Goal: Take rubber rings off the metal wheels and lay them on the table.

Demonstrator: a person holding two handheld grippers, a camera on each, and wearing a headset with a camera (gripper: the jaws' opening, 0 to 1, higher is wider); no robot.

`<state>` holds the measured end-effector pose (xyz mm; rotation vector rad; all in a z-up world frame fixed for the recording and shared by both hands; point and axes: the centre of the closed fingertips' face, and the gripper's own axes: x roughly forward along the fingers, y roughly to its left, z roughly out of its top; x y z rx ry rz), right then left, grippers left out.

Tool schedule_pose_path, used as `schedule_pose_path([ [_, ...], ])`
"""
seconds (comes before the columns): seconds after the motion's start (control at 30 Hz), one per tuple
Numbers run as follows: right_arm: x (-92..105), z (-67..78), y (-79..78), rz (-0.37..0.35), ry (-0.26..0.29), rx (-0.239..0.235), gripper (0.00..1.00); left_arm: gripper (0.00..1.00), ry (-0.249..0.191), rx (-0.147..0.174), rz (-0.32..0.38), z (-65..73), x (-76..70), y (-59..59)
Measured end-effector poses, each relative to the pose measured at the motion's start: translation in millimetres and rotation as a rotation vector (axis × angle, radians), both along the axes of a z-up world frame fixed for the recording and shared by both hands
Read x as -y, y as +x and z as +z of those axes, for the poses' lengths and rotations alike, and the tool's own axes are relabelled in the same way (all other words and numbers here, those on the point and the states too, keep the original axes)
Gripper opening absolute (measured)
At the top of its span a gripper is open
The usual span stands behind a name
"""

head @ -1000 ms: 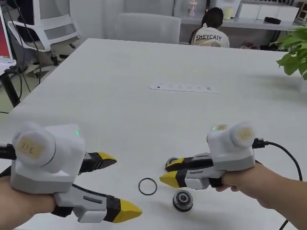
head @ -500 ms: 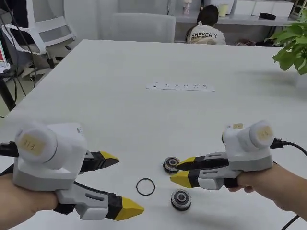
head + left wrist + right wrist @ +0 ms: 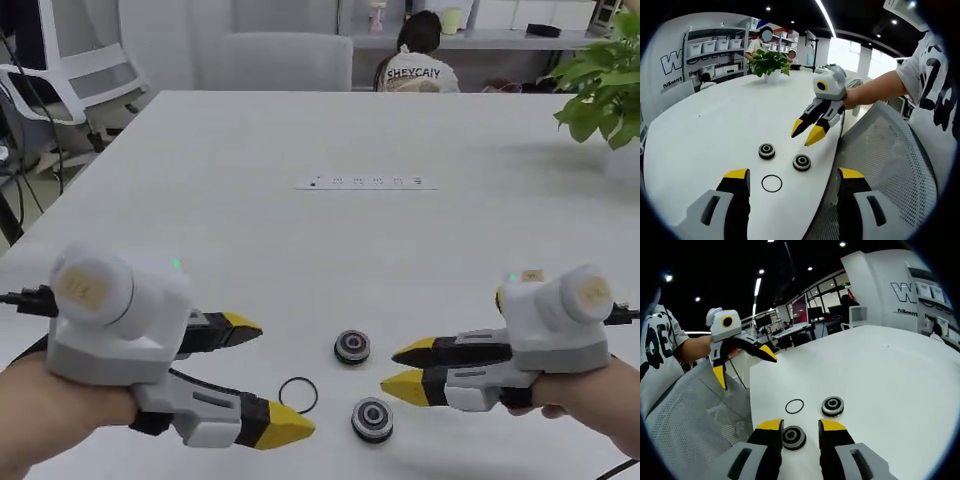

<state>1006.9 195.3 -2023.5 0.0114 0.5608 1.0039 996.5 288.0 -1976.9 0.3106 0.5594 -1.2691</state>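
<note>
White surface (image 3: 200,200) runs out ahead of me to a grey chair (image 3: 290,60) at its far end. A seated person (image 3: 418,66) sits beyond the chair, back turned. A power strip (image 3: 365,183) lies flat near the middle of the surface.

At the near left, my left tongs (image 3: 282,377) are held in a hand above the surface. Their yellow tips are spread wide apart and grip nothing. In the left gripper view the left tongs (image 3: 794,176) frame the work from the near edge.

Just right of the lower tip, one loose rubber ring (image 3: 298,394) lies flat on the surface. It touches neither wheel. It is the thin black circle in the left gripper view (image 3: 771,183) and in the right gripper view (image 3: 794,406).

Next come two metal wheels, both lying flat. The far wheel (image 3: 352,346) sits beyond the ring, and the near wheel (image 3: 372,418) is closer to me. Each has a dark outer band, and I cannot tell whether that band is a ring.

Right of them, my right tongs (image 3: 392,368) point left toward the wheels. Their tips are a little apart and hold nothing, and they touch neither wheel. In the right gripper view the near wheel (image 3: 794,437) shows in the gap between those jaws.

At the far right corner stands a green plant (image 3: 600,90).
</note>
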Motion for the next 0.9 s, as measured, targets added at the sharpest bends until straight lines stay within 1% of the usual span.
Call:
schedule_pose_path([
  [0.13,2.9,-1.7,-1.6,-0.005,0.002,0.000,0.27,0.67,0.001,-0.001,-0.008,-0.4,4.0,1.9],
  [0.33,6.2,-6.4,-5.6,-0.008,0.002,-0.003,0.29,0.66,0.001,-0.013,-0.026,-4.1,14.6,5.0],
  [0.47,7.0,-10.8,-8.3,-0.006,-0.004,-0.007,0.30,0.65,0.005,-0.017,-0.040,-8.0,21.1,6.7],
  [0.6,6.8,-17.4,-11.8,0.006,-0.019,-0.010,0.31,0.64,0.016,-0.018,-0.063,-13.8,27.5,5.2],
  [0.7,5.5,-22.2,-14.7,0.020,-0.031,-0.012,0.31,0.62,0.018,-0.031,-0.075,-18.7,32.1,4.2],
  [0.83,3.1,-28.9,-19.7,0.054,-0.061,-0.008,0.31,0.59,0.018,-0.057,-0.086,-23.9,37.2,1.7],
  [0.9,2.2,-31.6,-21.8,0.069,-0.073,-0.008,0.31,0.58,0.022,-0.065,-0.092,-26.8,39.2,0.9],
])
